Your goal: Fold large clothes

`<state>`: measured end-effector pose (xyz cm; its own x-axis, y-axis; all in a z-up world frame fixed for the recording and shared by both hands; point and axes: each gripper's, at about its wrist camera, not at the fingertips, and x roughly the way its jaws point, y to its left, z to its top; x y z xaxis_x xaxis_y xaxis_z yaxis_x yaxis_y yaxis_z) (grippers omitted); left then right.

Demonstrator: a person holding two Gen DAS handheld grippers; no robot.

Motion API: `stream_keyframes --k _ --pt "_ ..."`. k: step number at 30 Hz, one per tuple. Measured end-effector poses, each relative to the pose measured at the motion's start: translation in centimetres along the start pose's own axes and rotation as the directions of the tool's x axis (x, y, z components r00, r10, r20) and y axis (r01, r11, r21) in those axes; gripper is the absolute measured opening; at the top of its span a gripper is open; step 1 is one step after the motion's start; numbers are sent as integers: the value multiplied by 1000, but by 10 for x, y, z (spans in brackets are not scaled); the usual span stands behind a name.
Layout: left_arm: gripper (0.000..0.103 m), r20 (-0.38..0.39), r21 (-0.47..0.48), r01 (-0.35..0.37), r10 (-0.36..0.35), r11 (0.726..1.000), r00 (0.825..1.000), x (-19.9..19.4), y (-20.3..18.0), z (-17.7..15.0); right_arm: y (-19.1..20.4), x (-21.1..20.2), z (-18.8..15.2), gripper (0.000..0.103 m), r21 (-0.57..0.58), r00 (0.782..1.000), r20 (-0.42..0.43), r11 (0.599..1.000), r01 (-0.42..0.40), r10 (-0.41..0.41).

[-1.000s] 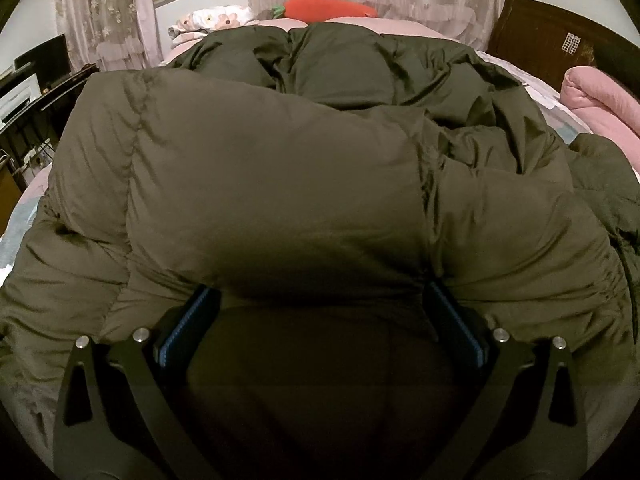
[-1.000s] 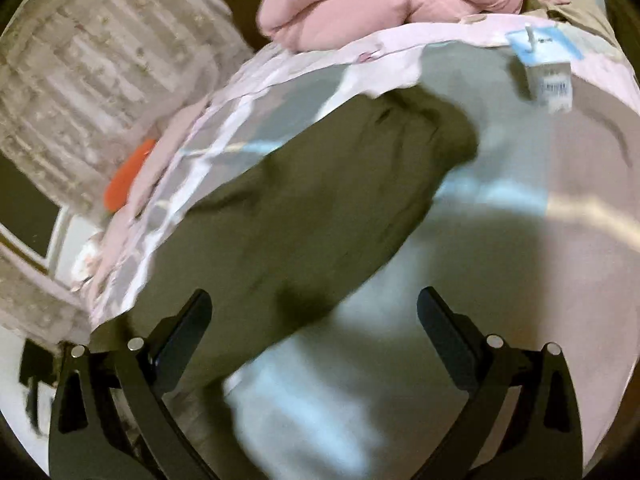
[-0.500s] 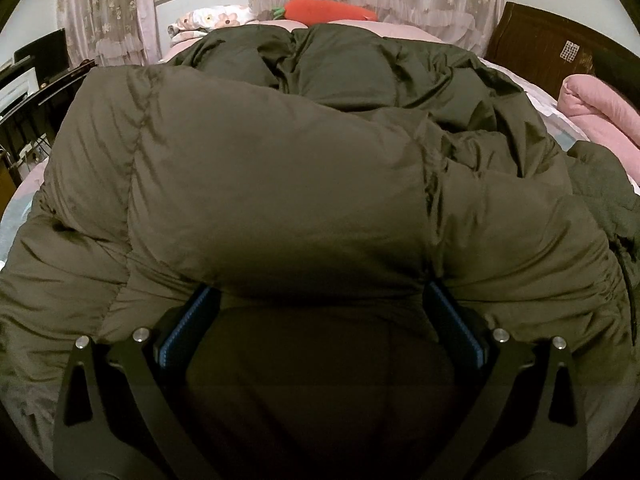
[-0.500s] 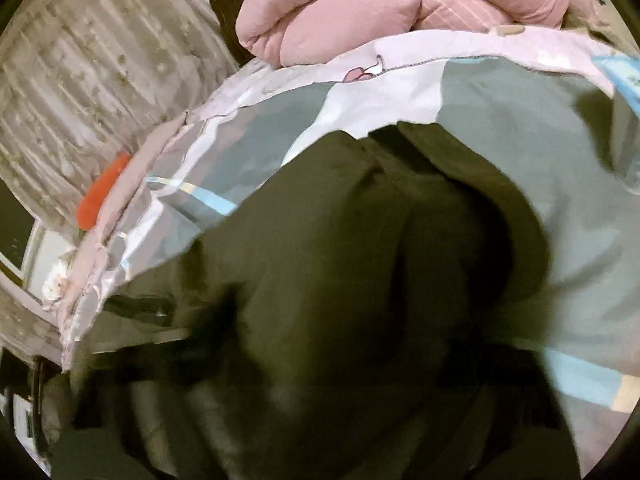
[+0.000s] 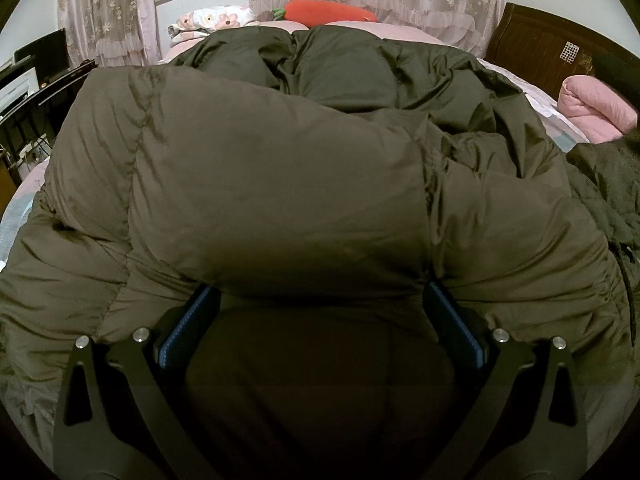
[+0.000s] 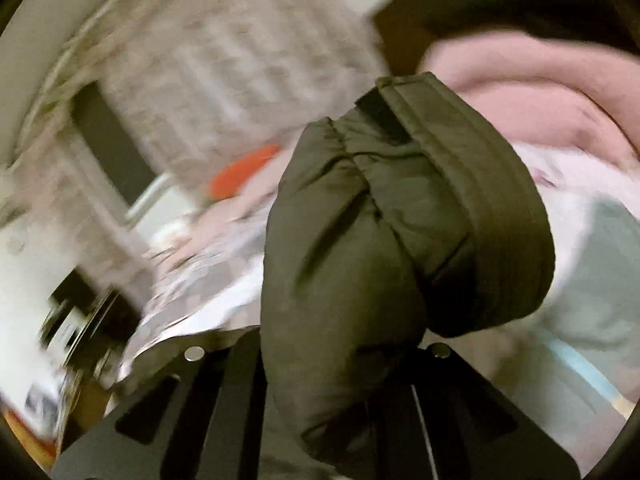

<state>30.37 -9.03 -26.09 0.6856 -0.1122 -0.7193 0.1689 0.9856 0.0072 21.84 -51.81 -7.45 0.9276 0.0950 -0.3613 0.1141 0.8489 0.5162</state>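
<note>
Sleeve cuff (image 6: 404, 216) of the olive padded coat, pinched between the closed fingers of the right gripper (image 6: 340, 344) and lifted clear of the patterned bedsheet (image 6: 592, 304); the ribbed cuff band curls over to the right of the bunched sleeve, and the blurred surroundings indicate a fast swing. The left gripper (image 5: 320, 300) stands wide, its blue-padded fingers (image 5: 184, 324) straddling the near edge of the coat body (image 5: 260, 184), pressed against the fabric but not clamped. The coat lies spread over the bed toward the far pillows, where an orange carrot-shaped cushion (image 5: 328, 10) rests; a pink quilt (image 5: 596, 106) sits at far right. Judged step: folding the right sleeve inward. The next move calls for carrying the cuff leftward across the coat body and laying it flat before release. One second ago the right gripper was wide open above the sleeve lying on the sheet; the left view is nearly unchanged.
</note>
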Motion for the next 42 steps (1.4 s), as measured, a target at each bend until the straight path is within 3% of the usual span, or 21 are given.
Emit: stream_keyframes --k 4,6,8,10,12,14,15,20,24,26,29,31,32,34,36,37,39,40,42 --pt "101 -3 0 -1 1 1000 1000 0 0 0 87 7 -7 8 -80 986 -59 984 -161 156" --pt "101 -2 0 -1 1 1000 1000 0 0 0 139 19 -25 8 -126 965 -121 961 -245 231" --pt "101 -3 4 -9 9 1000 1000 0 -1 0 184 29 -48 8 -198 950 -180 937 -289 255" --pt "101 -5 6 -16 16 1000 1000 -1 -2 0 224 41 -83 8 -226 916 -271 906 -358 295" --pt "101 -5 5 -19 19 1000 1000 -1 -1 -1 248 65 -115 8 -158 860 -369 889 -431 351" --pt "101 -4 5 -22 22 1000 1000 -3 0 -2 262 79 -144 8 -118 820 -450 886 -448 355" --pt "101 -5 3 -22 22 1000 1000 -4 1 -3 269 80 -156 8 -124 811 -472 885 -448 345" --pt "101 -23 -48 28 -29 998 999 -27 16 0 272 75 -164 8 -83 795 -485 886 -455 363" --pt "101 -5 -239 100 -104 966 995 -76 73 -9 287 71 -167 8 -139 816 -475 888 -438 328" --pt "101 6 -294 75 -76 953 997 -96 108 -13 307 80 -183 8 -185 819 -491 884 -430 296" --pt "101 2 -287 30 -31 957 1000 -114 150 -12 323 98 -220 10 -265 813 -541 874 -407 215" --pt "101 0 -283 -29 31 959 1000 -119 164 -9 322 117 -247 21 -225 785 -594 900 -372 176" --pt "101 -5 -297 -73 75 952 997 -120 174 -9 317 128 -263 27 -161 756 -629 920 -358 184" --pt "101 -42 -364 -108 99 925 994 -118 193 -10 308 141 -284 64 -77 726 -662 948 -310 184" --pt "101 -86 -402 -123 96 907 992 -115 210 -14 309 142 -299 80 -72 725 -668 955 -288 168" --pt "101 -88 -410 -121 93 904 992 -114 213 -13 316 135 -303 81 -119 740 -658 950 -289 142" --pt "101 -85 -394 -137 112 909 990 -118 214 -17 327 117 -301 81 -181 741 -664 939 -292 102" --pt "101 -84 -381 -145 122 913 989 -120 212 -19 329 107 -297 81 -175 738 -664 935 -310 120" --pt "101 -89 -364 -151 127 919 988 -120 207 -21 323 69 -272 81 -113 744 -617 907 -405 256"
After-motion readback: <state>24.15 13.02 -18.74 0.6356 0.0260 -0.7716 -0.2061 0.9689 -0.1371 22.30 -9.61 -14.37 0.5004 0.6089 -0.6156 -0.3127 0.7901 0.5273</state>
